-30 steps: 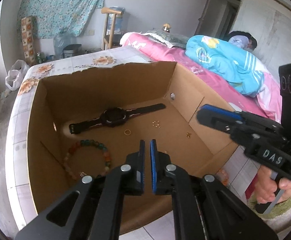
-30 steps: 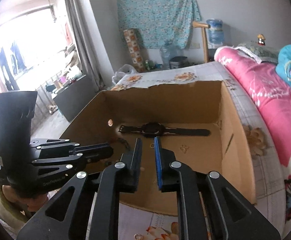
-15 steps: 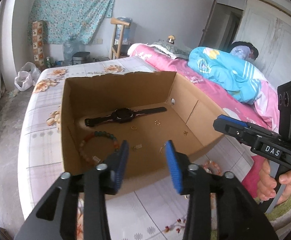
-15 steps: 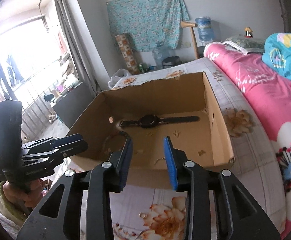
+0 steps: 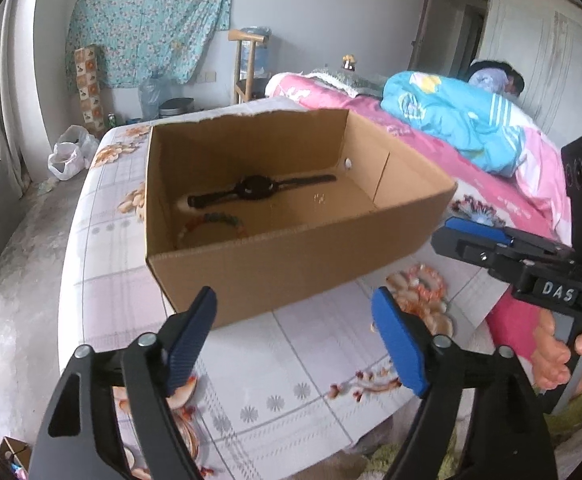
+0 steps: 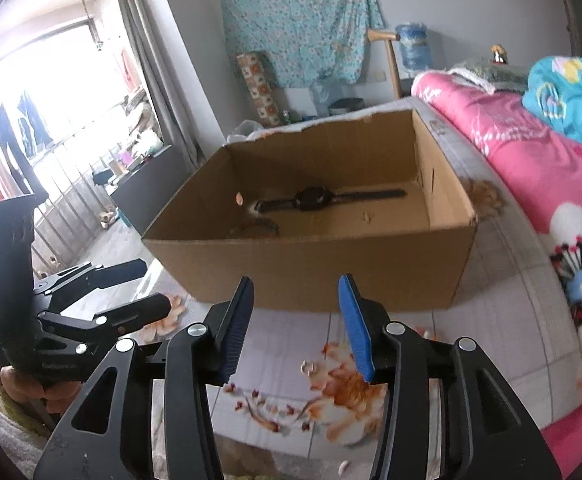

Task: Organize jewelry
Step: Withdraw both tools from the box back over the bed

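An open cardboard box (image 5: 291, 256) (image 6: 311, 272) stands on the floral bedsheet. Inside it lie a black watch (image 5: 257, 190) (image 6: 315, 199), a beaded bracelet (image 5: 211, 224) (image 6: 259, 224) and small gold pieces (image 5: 319, 198) (image 6: 367, 216). A small ring (image 6: 307, 367) lies on the sheet in front of the box, just below my right gripper (image 6: 295, 280) (image 5: 491, 240). My left gripper (image 5: 293, 296) (image 6: 147, 286) hovers before the box's near wall. The jaws of both are opening, with nothing between them.
A pink quilt (image 6: 531, 168) and a blue blanket (image 5: 451, 120) lie on the bed right of the box, with a person (image 5: 495, 76) lying at its far end. The sheet's near edge (image 5: 331, 432) drops off below me. A grey floor (image 5: 11, 280) lies to the left.
Both grippers have drawn back from above the box to a spot in front of its near wall. Both went from shut to open, with nothing in them.
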`<act>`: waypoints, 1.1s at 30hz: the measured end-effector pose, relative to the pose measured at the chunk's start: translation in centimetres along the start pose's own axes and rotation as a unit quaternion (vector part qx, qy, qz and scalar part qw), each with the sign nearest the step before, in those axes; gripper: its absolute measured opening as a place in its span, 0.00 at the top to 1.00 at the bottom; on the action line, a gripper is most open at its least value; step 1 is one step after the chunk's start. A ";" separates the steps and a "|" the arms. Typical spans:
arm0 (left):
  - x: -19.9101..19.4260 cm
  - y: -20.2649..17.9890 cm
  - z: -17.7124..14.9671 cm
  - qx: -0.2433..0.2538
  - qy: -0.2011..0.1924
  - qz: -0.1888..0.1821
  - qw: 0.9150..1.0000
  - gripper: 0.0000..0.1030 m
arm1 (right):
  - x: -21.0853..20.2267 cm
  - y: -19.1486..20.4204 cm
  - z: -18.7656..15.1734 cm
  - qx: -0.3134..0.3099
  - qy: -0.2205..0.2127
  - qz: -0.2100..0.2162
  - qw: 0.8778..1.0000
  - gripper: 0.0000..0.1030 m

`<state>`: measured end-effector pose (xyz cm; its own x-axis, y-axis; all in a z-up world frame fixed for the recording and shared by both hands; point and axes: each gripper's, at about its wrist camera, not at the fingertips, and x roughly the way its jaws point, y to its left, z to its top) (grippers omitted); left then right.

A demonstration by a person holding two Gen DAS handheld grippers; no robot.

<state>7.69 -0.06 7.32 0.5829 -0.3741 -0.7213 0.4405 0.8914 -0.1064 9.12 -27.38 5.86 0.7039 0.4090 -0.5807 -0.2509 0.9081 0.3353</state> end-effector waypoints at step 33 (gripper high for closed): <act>10.4 0.1 -3.5 -0.052 0.158 0.136 0.977 0.06 | 5.1 0.7 -4.3 -0.042 0.111 -0.068 0.991 0.52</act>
<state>11.37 -2.98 -2.56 0.4227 -0.0364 -0.9055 0.2171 0.9742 0.0622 9.64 -24.23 -0.06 0.5731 0.2845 -0.7685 -0.2253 0.9564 0.1860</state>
